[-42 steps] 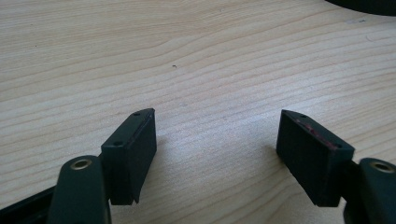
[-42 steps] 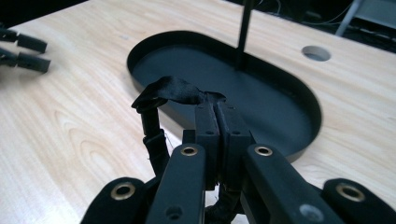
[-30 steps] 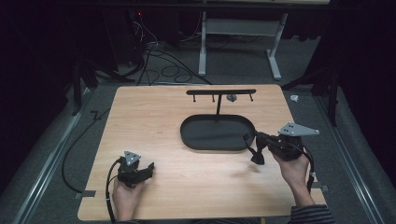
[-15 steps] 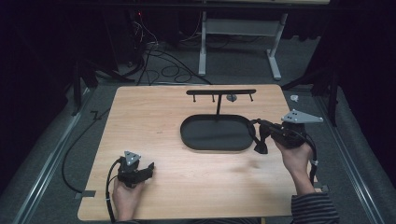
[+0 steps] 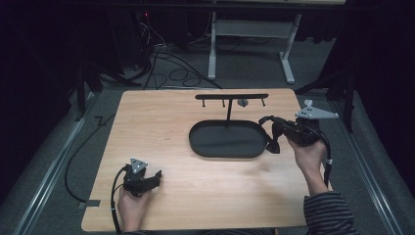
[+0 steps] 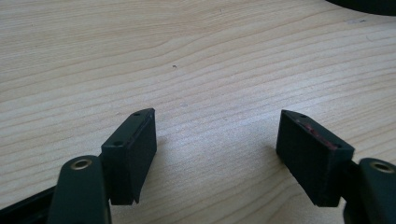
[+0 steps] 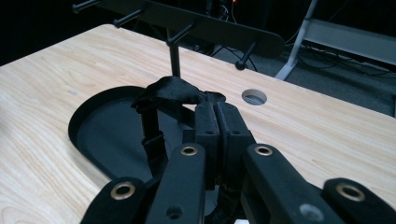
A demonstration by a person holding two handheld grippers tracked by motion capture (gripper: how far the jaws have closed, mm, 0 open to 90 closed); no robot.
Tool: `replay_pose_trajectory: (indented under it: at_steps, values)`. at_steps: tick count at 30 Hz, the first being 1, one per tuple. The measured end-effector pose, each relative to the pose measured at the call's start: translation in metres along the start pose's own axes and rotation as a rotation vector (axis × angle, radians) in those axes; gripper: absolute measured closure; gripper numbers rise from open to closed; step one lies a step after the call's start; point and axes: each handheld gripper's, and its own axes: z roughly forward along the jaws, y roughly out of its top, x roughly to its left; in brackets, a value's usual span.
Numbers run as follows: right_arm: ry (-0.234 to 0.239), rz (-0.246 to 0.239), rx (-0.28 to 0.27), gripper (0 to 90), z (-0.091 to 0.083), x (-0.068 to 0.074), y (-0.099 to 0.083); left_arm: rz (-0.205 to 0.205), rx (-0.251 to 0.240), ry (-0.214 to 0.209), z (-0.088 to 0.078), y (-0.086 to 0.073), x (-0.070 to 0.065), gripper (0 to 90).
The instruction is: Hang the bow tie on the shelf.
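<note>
Strap (image 7: pixel 170 93), black, one piece, is pinched between the pressed-together jaws of the right gripper (image 7: pixel 215 109); it loops up at the jaw tips and hangs down their left side in the right gripper view. From above, the strap (image 5: pixel 270 133) dangles at the right end of the tray (image 5: pixel 227 152), above the rim. The right hand (image 5: pixel 309 152) holds its gripper (image 5: pixel 274 129) lifted off the table, jaws pointing left toward the tray, forearm in a striped sleeve (image 5: pixel 327 214) coming in from the bottom right.

Tray: one, black, oval, shallow, at centre of the wooden table (image 5: pixel 195 196). One rack (image 5: pixel 231 97) rises on a thin post from the tray's far side: a dark crossbar with short pegs hanging under it. In the right gripper view the post (image 7: pixel 174 51) stands just behind the strap.

Left gripper (image 5: pixel 155 176) rests low on the table near the front left, held in the left hand (image 5: pixel 129 205), well apart from the tray. Its jaws stand spread wide with bare wood between them; pads (image 6: pixel 135 144) hold nothing.

One round hole (image 7: pixel 254 97) shows in the tabletop beyond the tray. Cables (image 5: pixel 166 63) lie on the floor behind the table.
</note>
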Motion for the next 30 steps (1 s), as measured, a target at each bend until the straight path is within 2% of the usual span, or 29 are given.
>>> replay_pose_trajectory:
  at_steps: [18,30]
  values:
    - [-0.043,0.037,0.003,89.7,0.026,-0.016,0.02,0.0,-0.001,0.002,0.0,0.0,0.0,29.3]
    - [-0.082,0.072,0.029,89.6,0.047,-0.028,0.029,0.0,0.0,0.0,0.0,0.0,0.0,29.2]
